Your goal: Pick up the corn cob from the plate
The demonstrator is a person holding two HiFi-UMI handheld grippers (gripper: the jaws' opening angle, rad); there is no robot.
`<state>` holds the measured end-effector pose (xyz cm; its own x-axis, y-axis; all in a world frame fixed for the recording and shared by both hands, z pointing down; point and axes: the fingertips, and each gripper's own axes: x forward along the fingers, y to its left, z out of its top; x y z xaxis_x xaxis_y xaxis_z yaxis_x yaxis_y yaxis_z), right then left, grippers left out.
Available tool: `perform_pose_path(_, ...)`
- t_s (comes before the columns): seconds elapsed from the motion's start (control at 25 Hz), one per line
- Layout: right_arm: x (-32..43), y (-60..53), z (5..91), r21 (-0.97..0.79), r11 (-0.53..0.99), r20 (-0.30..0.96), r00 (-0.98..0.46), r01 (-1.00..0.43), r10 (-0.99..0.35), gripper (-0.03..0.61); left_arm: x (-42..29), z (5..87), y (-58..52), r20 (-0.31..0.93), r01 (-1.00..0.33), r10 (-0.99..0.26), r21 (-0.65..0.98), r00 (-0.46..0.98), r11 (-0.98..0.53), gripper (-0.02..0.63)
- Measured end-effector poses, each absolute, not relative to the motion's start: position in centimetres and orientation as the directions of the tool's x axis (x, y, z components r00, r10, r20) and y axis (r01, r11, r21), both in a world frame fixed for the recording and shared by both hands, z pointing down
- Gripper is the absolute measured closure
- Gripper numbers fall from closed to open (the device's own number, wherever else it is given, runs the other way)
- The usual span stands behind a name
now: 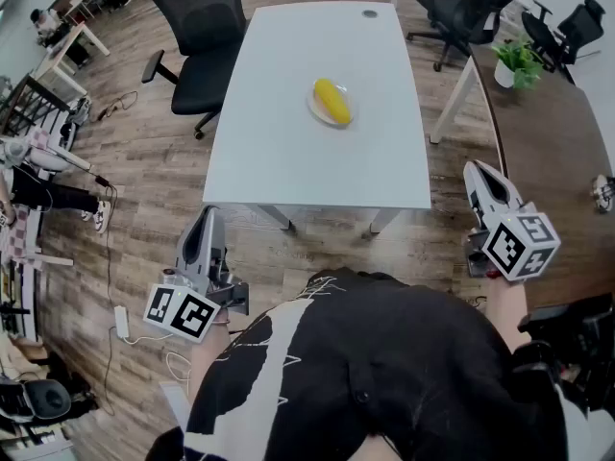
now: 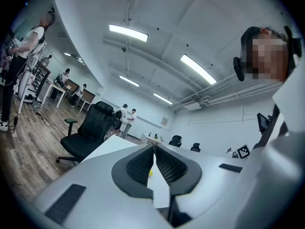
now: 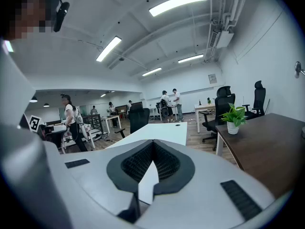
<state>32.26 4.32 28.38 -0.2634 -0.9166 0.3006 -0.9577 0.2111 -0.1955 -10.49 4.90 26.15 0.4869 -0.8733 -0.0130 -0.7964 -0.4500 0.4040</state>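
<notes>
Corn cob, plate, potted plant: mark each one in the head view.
corn cob (image 1: 332, 101), head view, middle of the yellow cob.
plate (image 1: 312, 109), head view, bare left rim beside the cob.
potted plant (image 1: 519, 58), head view, its green leaves.

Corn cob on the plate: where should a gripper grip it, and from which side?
Probably its middle, jaws across the narrow width, coming from above: the corn cob lies flat on the white plate, rounded and tapering at both ends.
</notes>
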Motion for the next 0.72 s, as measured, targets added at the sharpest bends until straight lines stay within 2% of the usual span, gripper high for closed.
perform_pose_path(0.72, 29.2, 4.5, 28.5, -0.224, 0.243, 0.285, -0.302, -0.944, -0.910, 0.563, -13.1, 26.8, 6.4, -0.015, -0.802, -0.882, 0.407, 0.472, -0.436, 0.588)
